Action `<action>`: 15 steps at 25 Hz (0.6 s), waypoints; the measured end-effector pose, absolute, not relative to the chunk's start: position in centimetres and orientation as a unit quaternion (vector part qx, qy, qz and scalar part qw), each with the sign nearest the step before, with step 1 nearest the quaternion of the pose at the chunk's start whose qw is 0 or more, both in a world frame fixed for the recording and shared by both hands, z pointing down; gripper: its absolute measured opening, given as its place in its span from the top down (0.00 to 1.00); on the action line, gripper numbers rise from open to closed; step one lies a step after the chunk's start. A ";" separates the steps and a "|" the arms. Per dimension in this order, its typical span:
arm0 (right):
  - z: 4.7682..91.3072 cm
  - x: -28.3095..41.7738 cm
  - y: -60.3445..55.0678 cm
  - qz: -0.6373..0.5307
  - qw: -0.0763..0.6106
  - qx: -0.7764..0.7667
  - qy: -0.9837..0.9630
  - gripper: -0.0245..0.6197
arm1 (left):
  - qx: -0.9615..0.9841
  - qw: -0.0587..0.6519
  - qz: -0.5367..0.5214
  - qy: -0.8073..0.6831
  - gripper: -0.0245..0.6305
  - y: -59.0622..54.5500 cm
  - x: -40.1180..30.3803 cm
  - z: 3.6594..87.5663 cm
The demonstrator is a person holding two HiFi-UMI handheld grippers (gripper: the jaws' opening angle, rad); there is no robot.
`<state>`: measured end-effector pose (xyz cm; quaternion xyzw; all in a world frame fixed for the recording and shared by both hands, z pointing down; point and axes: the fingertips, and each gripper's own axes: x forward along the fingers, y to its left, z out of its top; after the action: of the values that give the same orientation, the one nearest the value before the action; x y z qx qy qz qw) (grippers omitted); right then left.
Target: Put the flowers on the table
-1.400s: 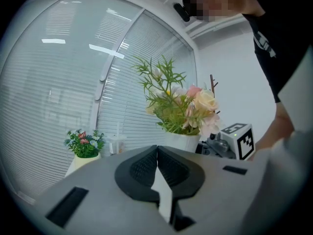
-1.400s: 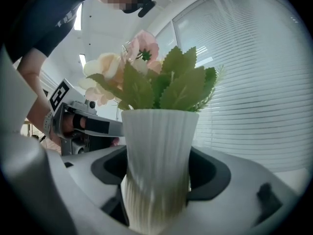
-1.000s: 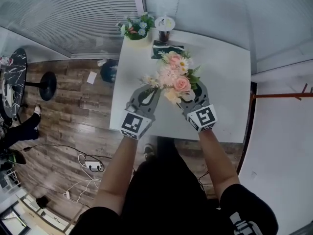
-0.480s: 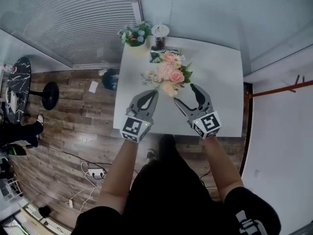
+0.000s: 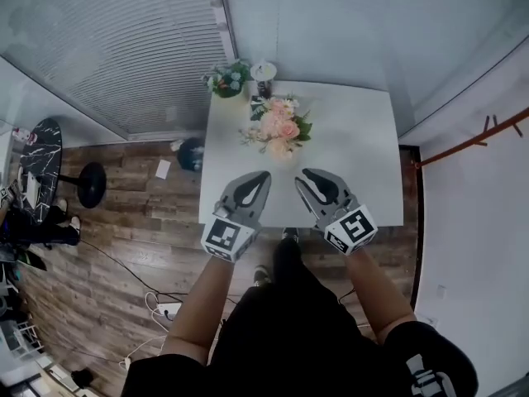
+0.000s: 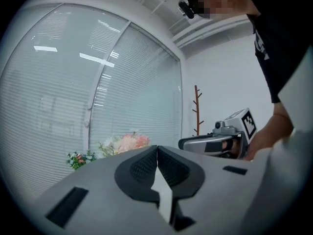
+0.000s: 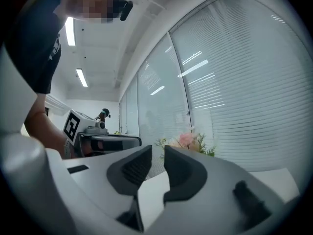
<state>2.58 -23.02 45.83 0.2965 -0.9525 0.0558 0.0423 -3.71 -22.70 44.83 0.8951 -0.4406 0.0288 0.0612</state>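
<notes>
A bouquet of pink and cream flowers (image 5: 277,126) lies on the white table (image 5: 355,155), near its far side. It also shows low against the blinds as flowers (image 6: 127,143) in the left gripper view and flowers (image 7: 188,141) in the right gripper view. Both grippers hover side by side over the table's near edge, well short of the bouquet. My left gripper (image 5: 264,175) (image 6: 157,149) is shut and empty. My right gripper (image 5: 301,177) (image 7: 157,152) has just been closing; a narrow gap stays between its pads, with nothing in it.
A small potted plant (image 5: 227,79) and a cup (image 5: 264,73) stand at the table's far left corner. A round black table (image 5: 37,151) and a stool (image 5: 91,184) are at the left on the wooden floor. A coat rack (image 5: 488,135) stands at the right.
Both grippers have drawn back from beside the bouquet toward the person and risen. The bouquet stays on the table. The right jaws have narrowed.
</notes>
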 end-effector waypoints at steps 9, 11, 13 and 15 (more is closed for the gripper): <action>39.9 1.9 -19.2 0.030 0.035 0.281 -0.959 0.93 | 0.912 0.035 0.017 -0.407 0.94 -19.2 -2.4 39.2; 39.2 1.8 -18.7 0.027 0.036 0.279 -0.959 0.93 | 0.915 0.034 0.018 -0.401 0.94 -18.6 -2.2 38.2; 38.5 1.7 -18.2 0.024 0.038 0.277 -0.960 0.93 | 0.917 0.035 0.018 -0.397 0.94 -18.1 -2.0 37.4; 38.0 1.7 -17.9 0.022 0.037 0.276 -0.960 0.93 | 0.919 0.035 0.014 -0.393 0.94 -17.8 -1.9 36.8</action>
<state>1.75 -17.87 37.97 0.2764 -0.9601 0.0224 0.0373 -1.86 -17.79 36.80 0.9187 -0.3932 0.0139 0.0348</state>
